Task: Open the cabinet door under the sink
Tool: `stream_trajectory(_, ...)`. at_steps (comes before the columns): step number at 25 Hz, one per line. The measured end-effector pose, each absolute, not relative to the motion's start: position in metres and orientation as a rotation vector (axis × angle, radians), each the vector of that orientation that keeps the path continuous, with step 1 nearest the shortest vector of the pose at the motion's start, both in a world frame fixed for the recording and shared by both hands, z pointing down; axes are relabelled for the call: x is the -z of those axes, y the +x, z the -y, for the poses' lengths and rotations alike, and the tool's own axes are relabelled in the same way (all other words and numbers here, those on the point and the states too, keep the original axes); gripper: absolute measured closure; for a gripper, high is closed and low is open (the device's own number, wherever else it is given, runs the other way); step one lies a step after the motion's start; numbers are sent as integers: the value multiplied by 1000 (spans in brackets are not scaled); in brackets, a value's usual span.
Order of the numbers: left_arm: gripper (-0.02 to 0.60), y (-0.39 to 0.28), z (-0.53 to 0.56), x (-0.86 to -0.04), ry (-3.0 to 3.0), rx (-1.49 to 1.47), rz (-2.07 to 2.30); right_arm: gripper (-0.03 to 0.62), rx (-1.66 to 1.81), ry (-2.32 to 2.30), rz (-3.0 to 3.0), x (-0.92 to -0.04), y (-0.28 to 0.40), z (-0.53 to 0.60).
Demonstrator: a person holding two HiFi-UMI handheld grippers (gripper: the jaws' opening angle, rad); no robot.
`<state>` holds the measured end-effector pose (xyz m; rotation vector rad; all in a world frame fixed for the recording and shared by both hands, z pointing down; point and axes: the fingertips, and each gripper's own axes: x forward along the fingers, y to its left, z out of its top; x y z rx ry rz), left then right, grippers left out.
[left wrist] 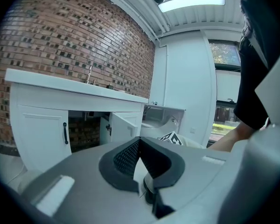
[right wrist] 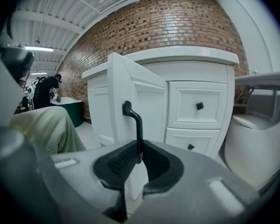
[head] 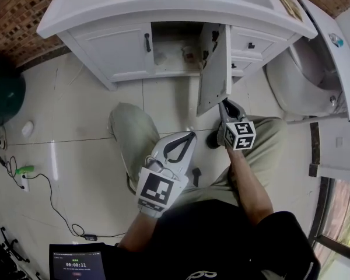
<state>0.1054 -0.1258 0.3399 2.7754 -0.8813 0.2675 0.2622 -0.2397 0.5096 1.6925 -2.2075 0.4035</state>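
- Clearly the right-hand cabinet door [head: 214, 60] under the sink already stands swung well out from the vanity [head: 163, 7]. The dark opening [head: 175, 45] shows beside it, so the task looks nearly done.
- The right gripper [right wrist: 139, 148] has its jaws pinched on the lower part of the door's black handle [right wrist: 136, 125], and the thin bar rises out from between the pads. In the head view this gripper sits at the door's free edge.
- The left gripper [head: 186, 139] hangs low by the person's knee [head: 131, 130]. Its jaws are brought together with nothing between them, well apart from the cabinet, and it takes no part in the pull.
- To finish well, I judge the pull should follow the door's arc round its hinge rather than come straight back. That way the bar neither twists nor slides out of the pads.
- The grip is near one end of the handle, so a slow, even sweep suits better than a jerk.
- Swinging further carries the door toward the drawers [right wrist: 198, 106] and the toilet [head: 303, 80], so it is best to stop short of a knock.
- The left door [head: 119, 48] is shut and its handle [head: 147, 42] is free. Nothing there needs minding.
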Motion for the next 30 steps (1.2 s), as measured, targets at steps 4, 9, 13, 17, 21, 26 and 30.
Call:
stream_trajectory(4,566,117,126,-338,2789,-283,840,587,-460,1832,2154,-507,311,238)
stream_trajectory(9,566,139,125,-341,2806,-309,793,585,-417,1784,2198,-507,318,238)
stream_trajectory(13,566,153,124,-340,2825,-320,766,585,-418,1804,2209,-507,321,237)
stream_trajectory(17,566,163,120,-339,2839,-325,741,585,-437,1814,2213,-503,321,230)
stream_trajectory(21,566,164,115,-339,2848,-329,731,586,-434,1858,2223,-491,320,220)
stream_trajectory(26,566,155,103,-339,2847,-327,738,602,-434,1872,2268,-468,304,201)
stream_trajectory(30,566,140,84,-339,2844,-320,748,602,-428,1859,2325,-445,279,176)
